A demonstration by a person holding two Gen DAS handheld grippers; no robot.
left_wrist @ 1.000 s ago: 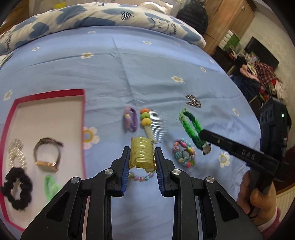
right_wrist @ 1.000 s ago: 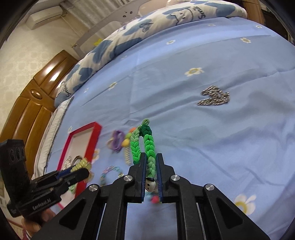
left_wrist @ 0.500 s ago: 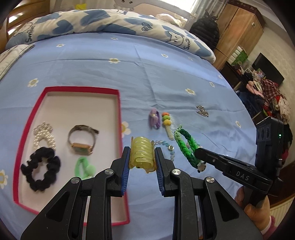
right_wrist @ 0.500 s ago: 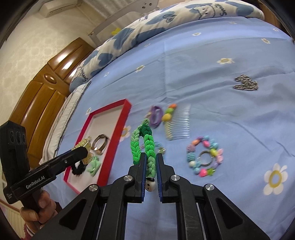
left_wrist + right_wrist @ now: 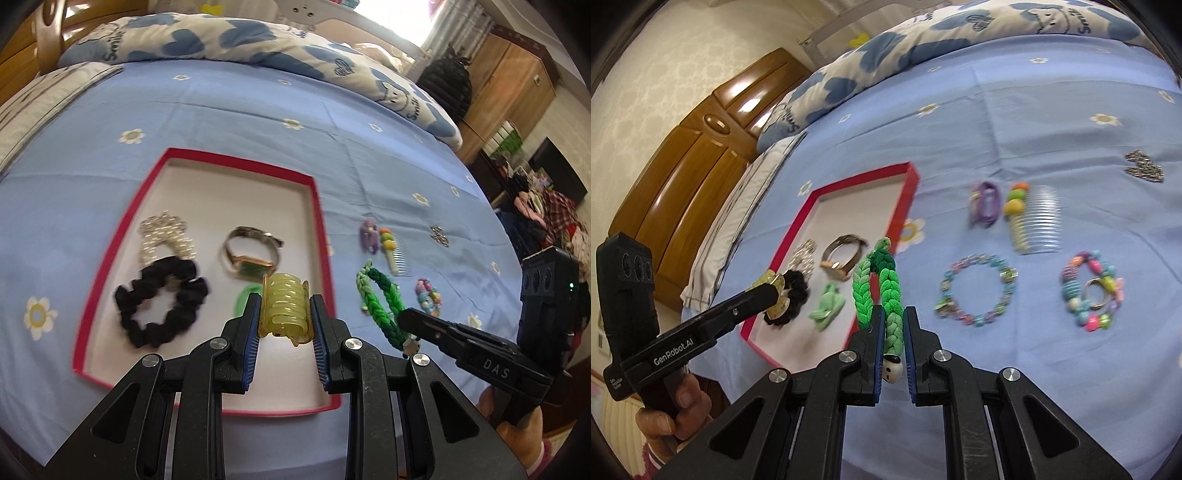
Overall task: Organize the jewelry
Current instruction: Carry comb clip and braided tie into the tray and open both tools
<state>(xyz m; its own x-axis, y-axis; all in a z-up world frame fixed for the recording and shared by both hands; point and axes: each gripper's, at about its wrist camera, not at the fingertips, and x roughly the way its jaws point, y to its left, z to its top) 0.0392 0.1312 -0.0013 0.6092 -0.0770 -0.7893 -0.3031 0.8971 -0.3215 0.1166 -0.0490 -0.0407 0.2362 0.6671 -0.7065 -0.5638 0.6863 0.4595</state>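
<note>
Jewelry sorting about halfway, both grippers loaded

Sorting is partly done, as far as the pictures show. The red-rimmed tray point(image 5: 317, 206) already holds four things: a pearl piece point(image 5: 162, 236), a black scrunchie point(image 5: 159, 302), a watch point(image 5: 251, 251) and a small green hair tie point(image 5: 827, 304). The left gripper point(image 5: 286, 325) has its fingers clamped on a yellow hair claw point(image 5: 284, 310), which sits between the pads, and beyond the fingertips lies the tray floor, so this piece seems close to its place. The right gripper point(image 5: 890, 343) has its fingers pressed together on the lower end of a green braided bracelet point(image 5: 882, 291); the braid stands up ahead of the fingertips and a small white bead hangs just behind them.

Left to do, I judge: put down these two pieces, then collect what lies on the blue sheet point(image 5: 1052, 110) to the right of the right fingers: a purple hair tie point(image 5: 984, 203), a comb point(image 5: 1034, 225), a thin bead bracelet point(image 5: 977, 290), a chunky bead bracelet point(image 5: 1091, 291) and a silver chain point(image 5: 1145, 170).

The right wrist view shows the thin bead bracelet fully and both bracelets clearly; in the left wrist view the thin one is not visible, I think hidden behind the braid. The left view alone shows the whole tray floor and its free near part below the fingers.
</note>
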